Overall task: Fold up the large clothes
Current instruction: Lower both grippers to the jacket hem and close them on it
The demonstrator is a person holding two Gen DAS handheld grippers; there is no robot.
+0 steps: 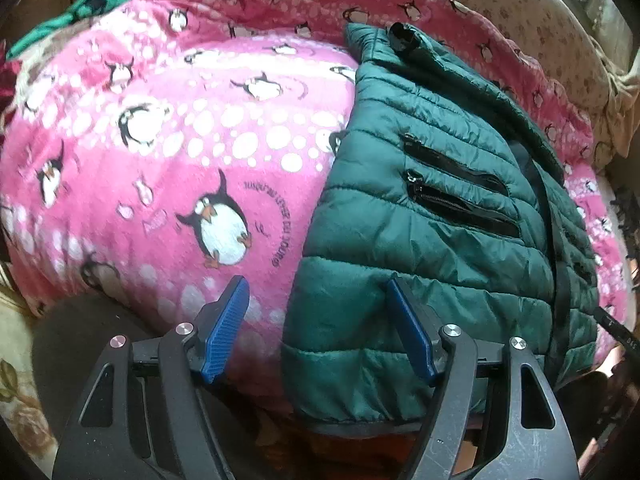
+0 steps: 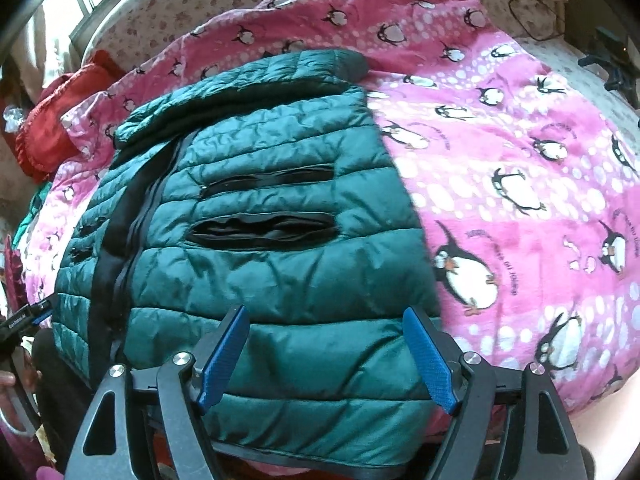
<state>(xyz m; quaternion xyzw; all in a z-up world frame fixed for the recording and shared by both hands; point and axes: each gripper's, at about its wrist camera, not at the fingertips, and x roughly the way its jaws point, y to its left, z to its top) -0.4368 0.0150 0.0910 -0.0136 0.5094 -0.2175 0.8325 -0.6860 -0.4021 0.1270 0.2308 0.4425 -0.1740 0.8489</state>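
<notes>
A dark green quilted puffer jacket (image 1: 432,240) lies on a pink penguin blanket (image 1: 168,152), folded, with two black zip pockets facing up; it fills the middle of the right wrist view (image 2: 256,248). My left gripper (image 1: 318,292) is open and empty, hovering over the jacket's near left hem edge. My right gripper (image 2: 326,320) is open and empty, above the jacket's near hem toward its right side. A sleeve with a black cuff (image 1: 404,38) lies folded across the jacket's far end.
The pink blanket (image 2: 520,168) covers a bed with a beige floral sheet (image 1: 520,12). A red cloth (image 2: 52,120) lies at the far left in the right wrist view. Green fabric (image 1: 80,12) sits at the left wrist view's top left. A black cable (image 2: 536,16) lies far right.
</notes>
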